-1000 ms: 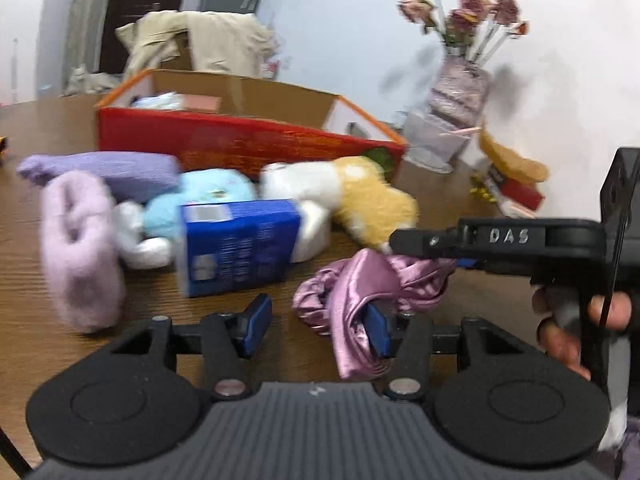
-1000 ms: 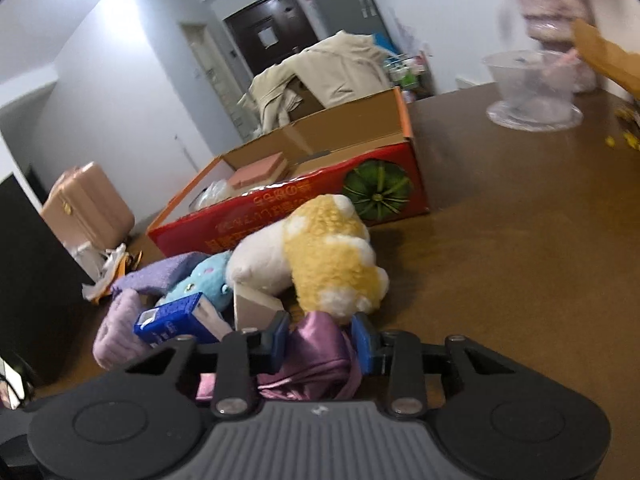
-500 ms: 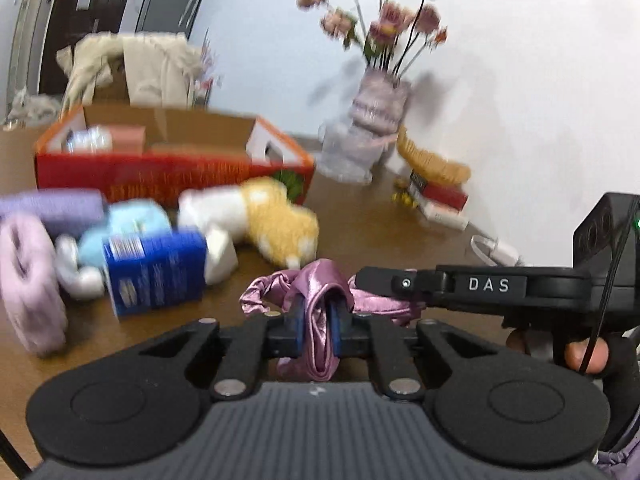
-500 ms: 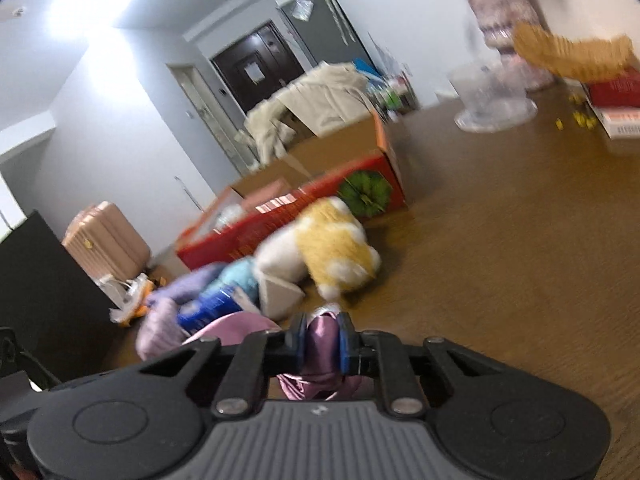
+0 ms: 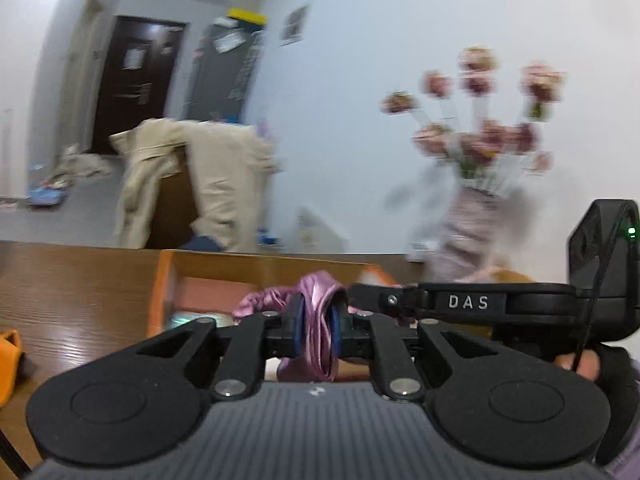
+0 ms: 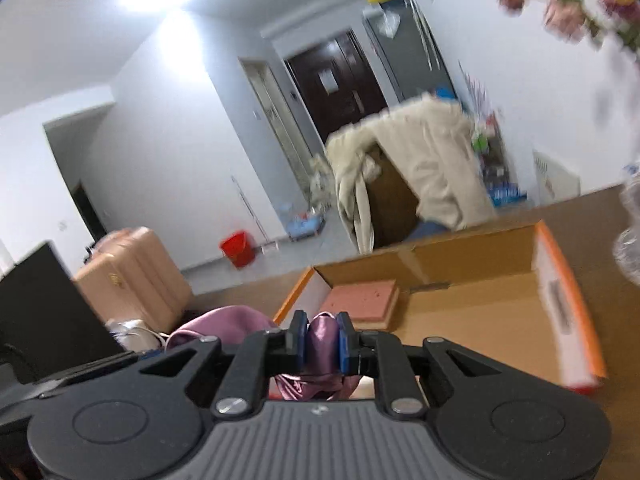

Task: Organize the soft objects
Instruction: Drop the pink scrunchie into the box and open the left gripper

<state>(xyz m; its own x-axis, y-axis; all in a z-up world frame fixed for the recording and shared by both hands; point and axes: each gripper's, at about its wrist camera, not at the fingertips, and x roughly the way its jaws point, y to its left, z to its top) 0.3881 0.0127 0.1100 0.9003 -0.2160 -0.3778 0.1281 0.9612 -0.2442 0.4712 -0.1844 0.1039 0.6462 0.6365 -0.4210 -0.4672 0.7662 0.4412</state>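
Both grippers now carry a pink satin cloth (image 5: 318, 316) clear of the wooden table (image 5: 76, 280), where a second ago it lay crumpled among plush toys with the jaws spread around it. The left gripper (image 5: 317, 330) is pressed together on one fold of the fabric; the right gripper (image 6: 322, 342) pinches another fold, its blue pads (image 6: 343, 340) squeezing the sheen of the cloth between them. In the left wrist view the right tool crosses from the right, the person's fingers (image 5: 580, 364) just visible behind it.

The lift has brought the cloth to the near edge of the open cardboard box (image 6: 480, 312), orange-rimmed, which fills the middle of the right wrist view. By appearance the pick-up is done and the carry toward the box is under way; release is not yet made.

Inside the box a flat pink block (image 6: 362, 300) lies at the far left corner, leaving the brown floor to its right bare. The near wall of the box looks like the one thing to clear. A vase of pink flowers (image 5: 476, 152) stands far right, blurred. Beyond the table, a beige coat (image 6: 424, 168) hangs over a chair, with a pink suitcase (image 6: 136, 280) and a red bucket (image 6: 238, 246) on the floor at left.
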